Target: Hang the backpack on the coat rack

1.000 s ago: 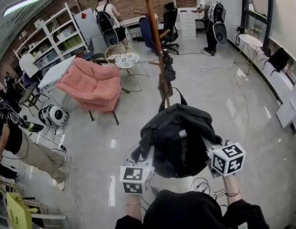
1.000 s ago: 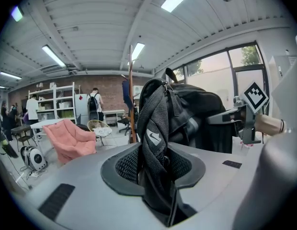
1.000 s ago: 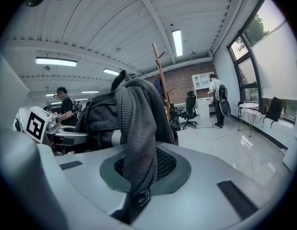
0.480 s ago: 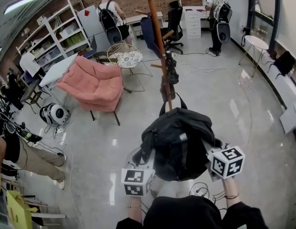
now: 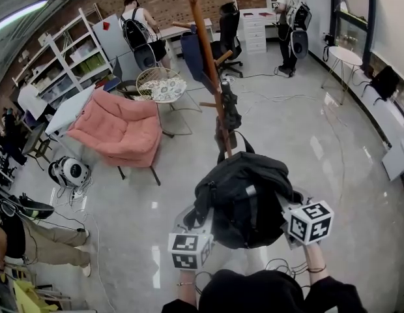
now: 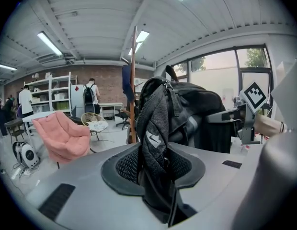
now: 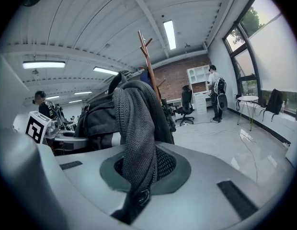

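Observation:
A black backpack (image 5: pixel 244 197) hangs in the air between my two grippers, just short of the wooden coat rack (image 5: pixel 208 64). My left gripper (image 5: pixel 197 212) is shut on a black mesh shoulder strap (image 6: pixel 153 138) at the bag's left side. My right gripper (image 5: pixel 285 202) is shut on the other mesh strap (image 7: pixel 134 133) at the bag's right side. The rack's pole (image 6: pixel 133 85) stands straight ahead behind the bag, with its top pegs (image 7: pixel 146 42) high above. A dark item (image 5: pixel 228 106) hangs low on the rack. The bag hides both grippers' fingertips in the head view.
A pink armchair (image 5: pixel 120 129) and a round wire table (image 5: pixel 159 87) stand left of the rack. A white round machine (image 5: pixel 68 171) and cables lie on the floor at the left. An office chair (image 5: pixel 229 31), white shelves (image 5: pixel 65 60) and several people are farther back.
The bag and both grippers have moved forward towards the coat rack, which now stands nearer and more to the left in view. Both grips hold as before.

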